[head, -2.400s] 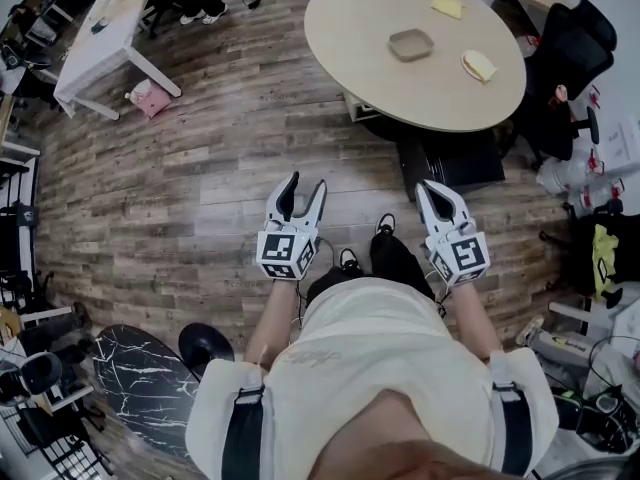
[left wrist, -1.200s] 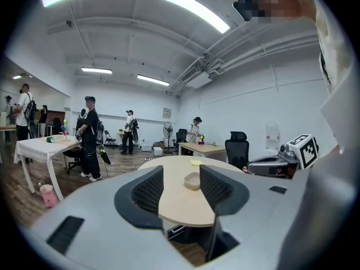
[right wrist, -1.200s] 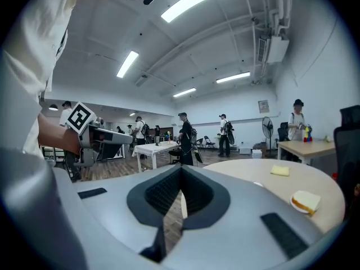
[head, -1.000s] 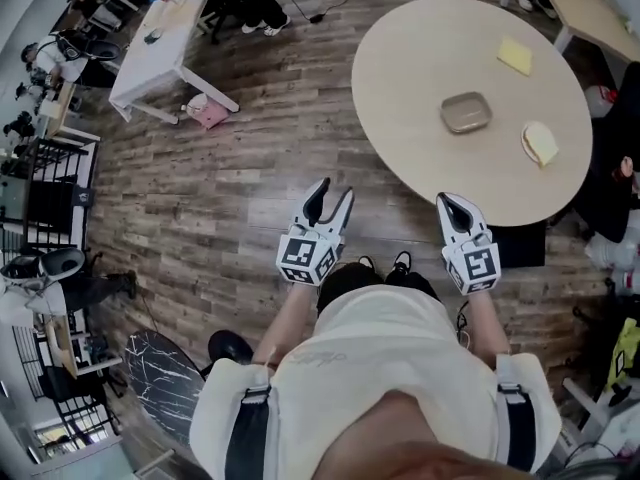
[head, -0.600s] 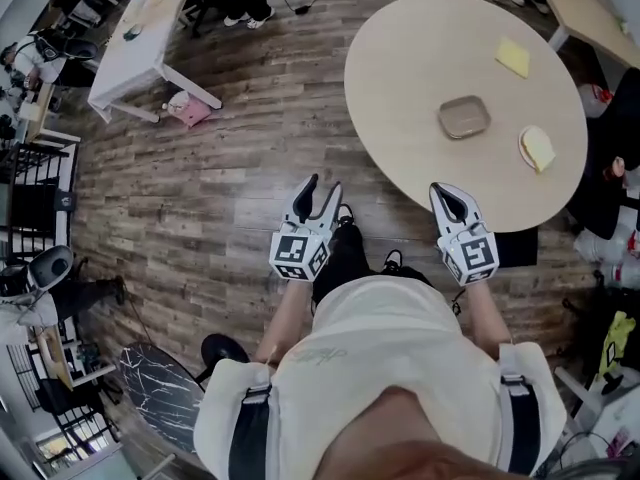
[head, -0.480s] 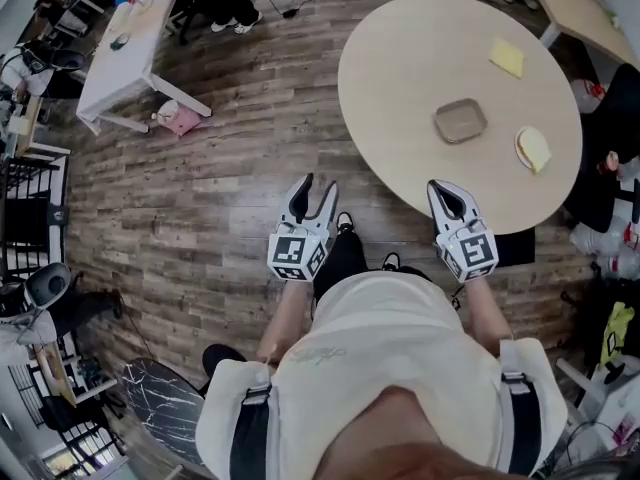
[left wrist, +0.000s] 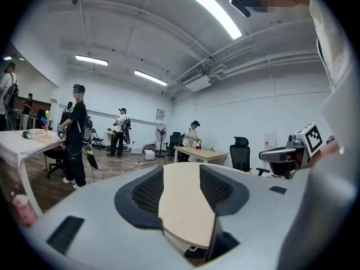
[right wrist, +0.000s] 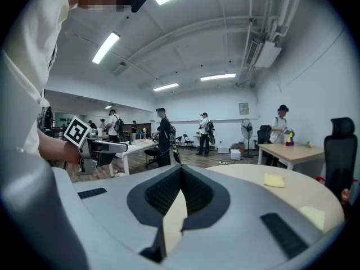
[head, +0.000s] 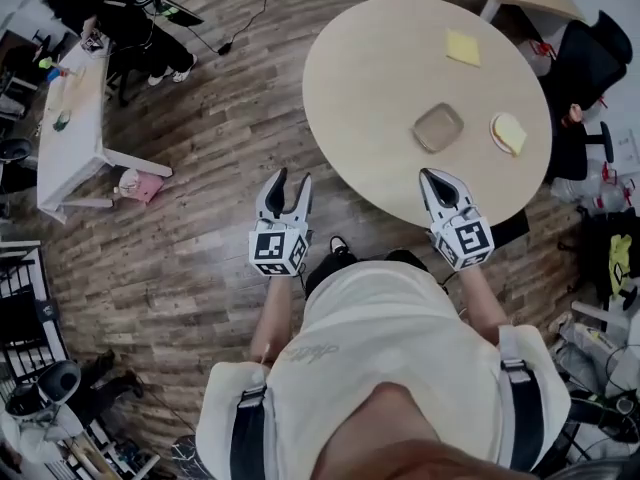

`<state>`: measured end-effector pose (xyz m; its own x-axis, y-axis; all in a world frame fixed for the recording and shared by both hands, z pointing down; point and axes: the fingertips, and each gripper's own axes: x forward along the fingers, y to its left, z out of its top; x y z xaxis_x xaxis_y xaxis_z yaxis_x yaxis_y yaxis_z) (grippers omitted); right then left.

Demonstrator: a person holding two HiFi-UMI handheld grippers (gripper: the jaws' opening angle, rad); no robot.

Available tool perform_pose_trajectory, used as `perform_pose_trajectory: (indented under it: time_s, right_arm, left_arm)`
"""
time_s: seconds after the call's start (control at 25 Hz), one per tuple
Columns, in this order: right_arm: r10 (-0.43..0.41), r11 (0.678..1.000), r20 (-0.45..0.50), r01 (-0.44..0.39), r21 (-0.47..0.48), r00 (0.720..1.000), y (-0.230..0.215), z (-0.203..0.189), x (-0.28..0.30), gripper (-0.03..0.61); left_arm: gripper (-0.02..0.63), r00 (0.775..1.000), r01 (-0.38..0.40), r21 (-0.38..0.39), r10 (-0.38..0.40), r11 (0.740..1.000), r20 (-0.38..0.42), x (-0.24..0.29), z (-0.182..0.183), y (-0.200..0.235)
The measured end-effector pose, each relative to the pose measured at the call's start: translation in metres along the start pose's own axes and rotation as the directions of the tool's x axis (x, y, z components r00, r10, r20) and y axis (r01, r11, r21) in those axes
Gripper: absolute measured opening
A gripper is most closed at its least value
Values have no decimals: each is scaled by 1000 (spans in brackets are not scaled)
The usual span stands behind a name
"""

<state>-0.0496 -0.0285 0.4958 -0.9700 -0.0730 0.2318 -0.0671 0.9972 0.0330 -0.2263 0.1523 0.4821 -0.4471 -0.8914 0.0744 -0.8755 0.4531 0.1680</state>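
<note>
The person has stepped closer to the bench [head: 370,78]. The left gripper [head: 291,181] is open and empty, over the floor. The right gripper [head: 434,178], closed and empty, is at the bench edge, near the dish [head: 438,127]. It might bump that edge.

A round, pale table [head: 380,78] stands on the plank floor [head: 200,168]. On it lie a shallow tan dish [head: 438,127], a pale slice [head: 508,133] near it, and a yellow square pad [head: 462,47] further off.
</note>
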Motion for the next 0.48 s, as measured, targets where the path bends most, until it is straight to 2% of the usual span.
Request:
perform_pose_trajectory:
  time_s: [0.2, 0.48]
  right_arm:
    - [-108, 994, -26, 108, 22, 994, -6, -6, 6, 6]
    - [-152, 988, -53, 154, 32, 987, -13, -6, 26, 6]
  left_arm:
    - [221, 996, 85, -1, -85, 996, -7, 31, -1, 18]
    - [221, 987, 142, -36, -144, 989, -66, 67, -16, 29]
